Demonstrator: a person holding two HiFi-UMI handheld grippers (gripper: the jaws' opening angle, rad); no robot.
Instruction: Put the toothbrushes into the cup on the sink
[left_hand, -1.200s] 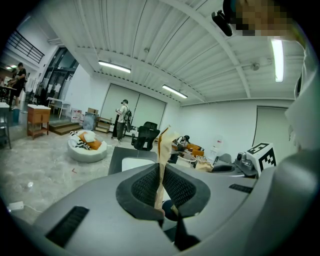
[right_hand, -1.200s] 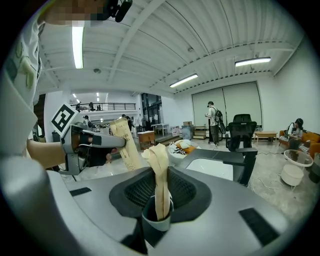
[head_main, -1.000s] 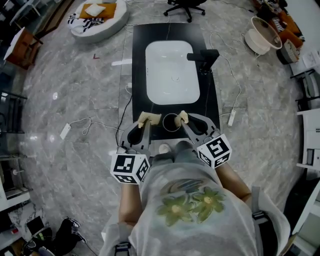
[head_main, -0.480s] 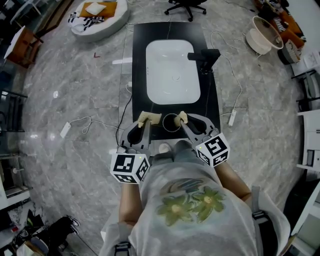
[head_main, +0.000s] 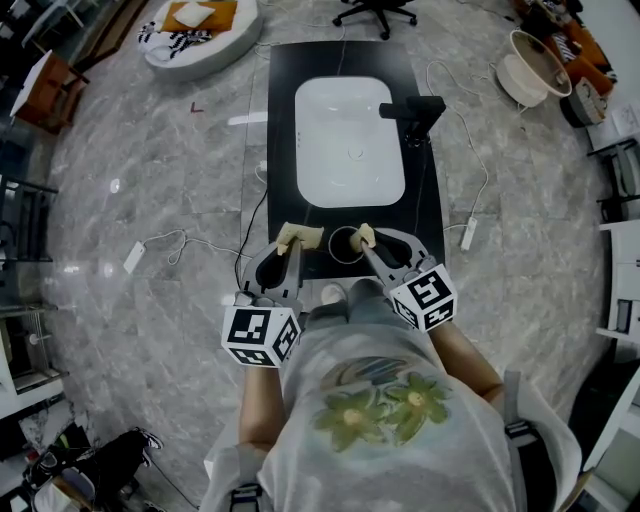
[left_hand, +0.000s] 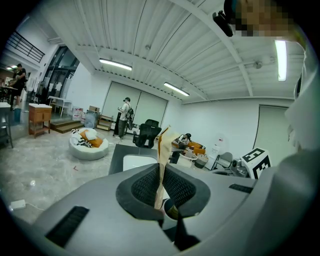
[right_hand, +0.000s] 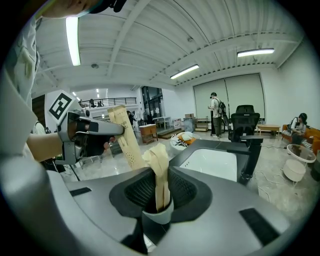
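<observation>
Fingers (left_hand: 144, 187) tight on half-hidden toothbrushes (left_hand: 163, 150)

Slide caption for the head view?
Left gripper and right gripper hold wrapped toothbrushes at the cup.

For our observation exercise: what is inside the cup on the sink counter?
Inside the cup, the head view shows only darkness. The wrapped toothbrush in the right tool runs down behind its rim, lower end hidden.

Round floor cushion (head_main: 215, 45), black office chair (head_main: 375, 12), white power strip (head_main: 133, 258), grey marble floor (head_main: 150, 160)
</observation>
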